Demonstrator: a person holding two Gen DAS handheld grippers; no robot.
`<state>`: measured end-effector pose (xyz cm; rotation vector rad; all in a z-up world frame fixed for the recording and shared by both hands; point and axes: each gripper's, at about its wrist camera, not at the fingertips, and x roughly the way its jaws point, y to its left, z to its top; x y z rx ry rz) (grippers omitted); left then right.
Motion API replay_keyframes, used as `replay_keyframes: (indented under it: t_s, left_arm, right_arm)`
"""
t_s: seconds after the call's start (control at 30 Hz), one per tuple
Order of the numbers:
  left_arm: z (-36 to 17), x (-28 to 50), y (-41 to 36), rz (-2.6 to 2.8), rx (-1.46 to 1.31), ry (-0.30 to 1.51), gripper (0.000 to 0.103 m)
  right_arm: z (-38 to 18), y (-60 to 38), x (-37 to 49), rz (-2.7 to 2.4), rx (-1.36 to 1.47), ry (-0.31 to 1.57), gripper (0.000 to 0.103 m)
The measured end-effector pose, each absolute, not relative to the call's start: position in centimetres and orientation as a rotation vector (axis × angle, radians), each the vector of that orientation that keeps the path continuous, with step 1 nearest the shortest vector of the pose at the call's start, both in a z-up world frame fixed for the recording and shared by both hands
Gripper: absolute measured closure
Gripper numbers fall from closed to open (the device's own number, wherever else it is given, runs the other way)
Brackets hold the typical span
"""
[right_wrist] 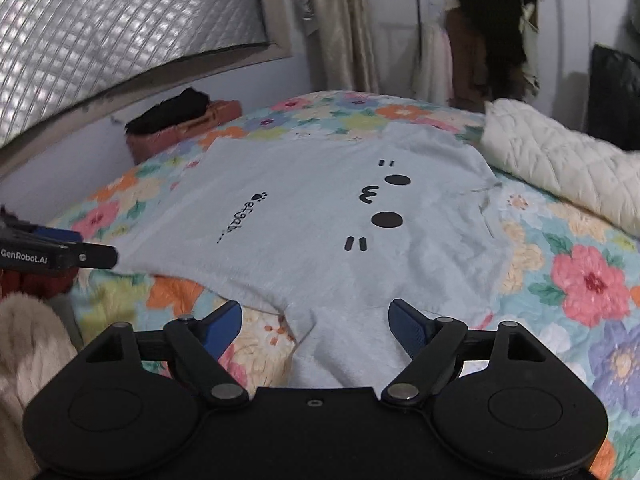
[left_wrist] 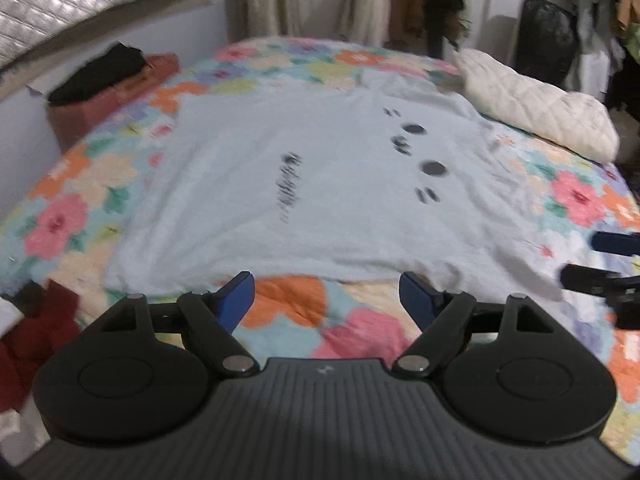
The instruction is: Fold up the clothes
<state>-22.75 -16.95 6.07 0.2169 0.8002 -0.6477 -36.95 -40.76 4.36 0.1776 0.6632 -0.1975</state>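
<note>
A pale blue T-shirt (left_wrist: 320,184) with a black cat-face print lies spread flat, print up, on the flowered bedspread (left_wrist: 312,320). My left gripper (left_wrist: 327,294) is open just short of the shirt's near edge, holding nothing. My right gripper (right_wrist: 315,320) is open with its jaws on either side of the near sleeve of the shirt (right_wrist: 320,232), above the cloth. The right gripper also shows at the right edge of the left wrist view (left_wrist: 608,260). The left gripper shows at the left edge of the right wrist view (right_wrist: 60,254).
A cream quilted blanket (right_wrist: 560,168) lies on the bed's right side. A black garment on a red box (right_wrist: 176,120) sits by the left wall. Red and beige clothes (right_wrist: 28,320) lie off the bed's near left corner. Clothes hang on a rack (right_wrist: 480,40) behind.
</note>
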Motion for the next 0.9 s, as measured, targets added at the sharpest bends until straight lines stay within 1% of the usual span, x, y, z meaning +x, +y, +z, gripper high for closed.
replay_keyframes:
  t_s: [0.03, 0.1, 0.4, 0.63, 0.7, 0.9]
  left_arm:
    - [5.8, -23.2, -17.2, -0.655, 0.219, 0.807, 0.022]
    - [5.4, -23.9, -17.8, -0.662, 0.232, 0.813, 0.018]
    - [4.8, -25.5, -19.4, -0.68, 0.287, 0.804, 0.009]
    - [4.8, -25.6, -19.7, -0.655, 0.307, 0.804, 0.007]
    - [4.8, -25.5, -19.9, -0.635, 0.319, 0.809, 0.004]
    - [4.6, -25.6, -20.2, -0.615, 0.357, 0.815, 0.004]
  right_arm:
    - [4.2, -40.4, -37.0, -0.198, 0.171, 0.668, 0.019]
    - [3.8, -39.8, -37.1, -0.198, 0.156, 0.677, 0.019]
    - [4.0, -38.8, -37.2, -0.231, 0.148, 0.657, 0.019]
    - [3.7, -39.0, -37.1, -0.248, 0.167, 0.667, 0.019]
    - [3.6, -39.1, -37.0, -0.248, 0.176, 0.669, 0.019]
    - [3.4, -39.2, -37.0, -0.245, 0.195, 0.675, 0.019]
